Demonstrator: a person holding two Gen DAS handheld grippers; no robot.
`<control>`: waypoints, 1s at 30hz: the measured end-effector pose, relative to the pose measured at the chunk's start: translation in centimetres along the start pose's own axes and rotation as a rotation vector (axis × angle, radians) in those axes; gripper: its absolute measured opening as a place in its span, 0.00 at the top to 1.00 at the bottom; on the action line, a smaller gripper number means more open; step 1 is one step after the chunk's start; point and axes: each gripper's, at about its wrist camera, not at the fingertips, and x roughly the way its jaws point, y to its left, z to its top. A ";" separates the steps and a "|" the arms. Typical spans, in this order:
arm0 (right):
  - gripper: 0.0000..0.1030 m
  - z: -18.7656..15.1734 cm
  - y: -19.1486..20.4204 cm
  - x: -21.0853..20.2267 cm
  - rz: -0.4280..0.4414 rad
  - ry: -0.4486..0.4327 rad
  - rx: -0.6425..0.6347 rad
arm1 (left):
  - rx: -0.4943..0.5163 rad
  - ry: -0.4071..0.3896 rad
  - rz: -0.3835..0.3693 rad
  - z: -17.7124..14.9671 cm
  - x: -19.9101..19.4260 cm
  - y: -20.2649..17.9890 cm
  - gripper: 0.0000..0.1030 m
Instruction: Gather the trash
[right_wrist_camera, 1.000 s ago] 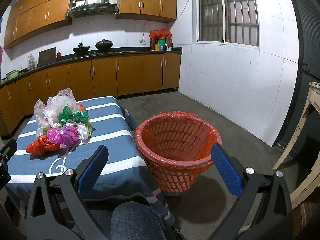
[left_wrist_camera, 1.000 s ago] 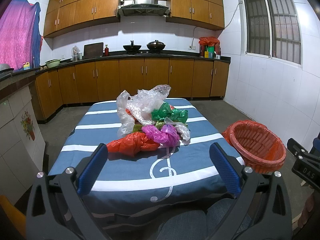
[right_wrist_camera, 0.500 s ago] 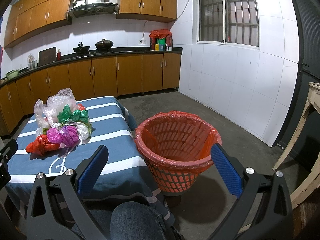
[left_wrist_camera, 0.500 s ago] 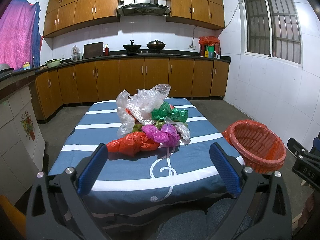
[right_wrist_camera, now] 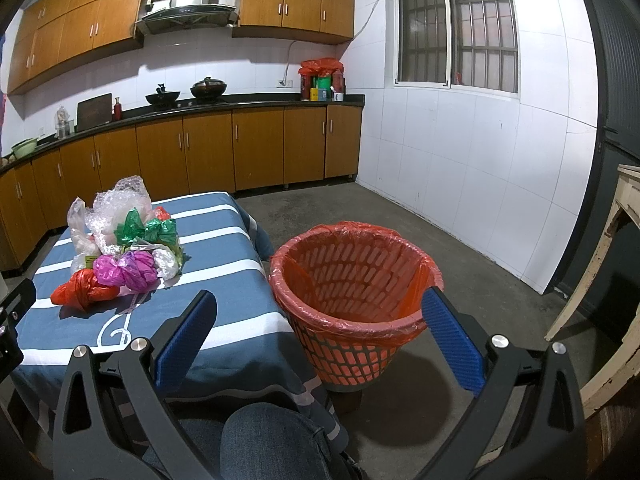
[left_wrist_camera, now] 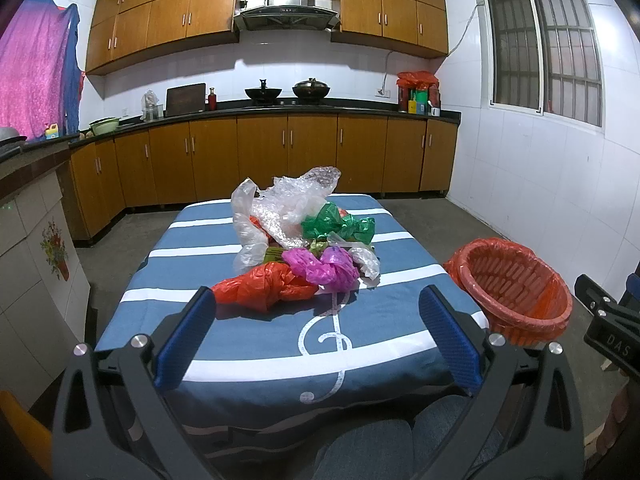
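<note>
Status: task not started, by look of scene. Left gripper (left_wrist_camera: pixel 318 320) jaws spread wide, holding nothing. Right gripper (right_wrist_camera: pixel 320 324) likewise wide open, empty. Trash pile (left_wrist_camera: pixel 300 248) of crumpled plastic bags sits on striped table (left_wrist_camera: pixel 360 320), ahead of left gripper, clear of fingertips. Lined basket (right_wrist_camera: pixel 354 300) directly ahead of right gripper; no trash visible inside. Remaining: entire pile to basket.

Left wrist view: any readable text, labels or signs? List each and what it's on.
"DAS" on the black body of the right gripper at the frame's right edge.
The tablecloth bears a white treble-clef drawing, no words.
Labels on containers on the far counter: too small to read.
</note>
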 end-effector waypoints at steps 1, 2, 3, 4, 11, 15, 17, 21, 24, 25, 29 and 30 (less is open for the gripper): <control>0.02 0.0 0.0 0.0 0.000 0.000 0.000 | 0.000 0.000 0.000 0.0 0.0 0.0 0.04; 0.02 0.0 0.0 0.0 0.000 0.000 0.000 | 0.000 0.001 0.000 0.0 0.0 0.0 0.04; 0.02 0.0 0.0 0.0 0.000 0.000 0.000 | 0.000 0.001 0.000 0.0 0.0 0.0 0.04; 0.02 0.0 0.0 0.0 0.001 0.001 0.000 | 0.000 0.001 0.000 0.0 0.0 0.0 0.04; 0.02 -0.1 -0.1 0.1 0.000 0.001 0.000 | 0.000 0.002 0.000 0.0 0.0 0.0 0.04; 0.02 -0.1 -0.1 0.1 0.000 0.001 0.001 | 0.000 0.002 0.000 0.0 0.0 0.0 0.04; 0.02 -0.1 -0.1 0.1 -0.001 0.000 0.001 | 0.001 0.002 0.000 0.0 0.0 0.0 0.04; 0.02 -0.1 -0.1 0.1 -0.001 0.001 0.001 | 0.000 0.003 0.000 0.0 0.0 0.0 0.04; 0.02 -0.1 -0.2 0.1 -0.001 0.002 0.002 | 0.001 0.003 0.001 0.0 0.0 0.0 0.04; 0.02 -0.1 -0.2 0.2 -0.001 0.001 0.001 | 0.001 0.003 0.000 0.0 0.0 0.0 0.04; 0.02 -0.1 -0.2 0.2 -0.001 0.002 0.001 | 0.001 0.003 0.001 0.0 0.0 0.0 0.04; 0.02 -0.1 -0.2 0.2 -0.001 0.002 0.002 | 0.001 0.003 0.001 0.0 0.0 0.0 0.04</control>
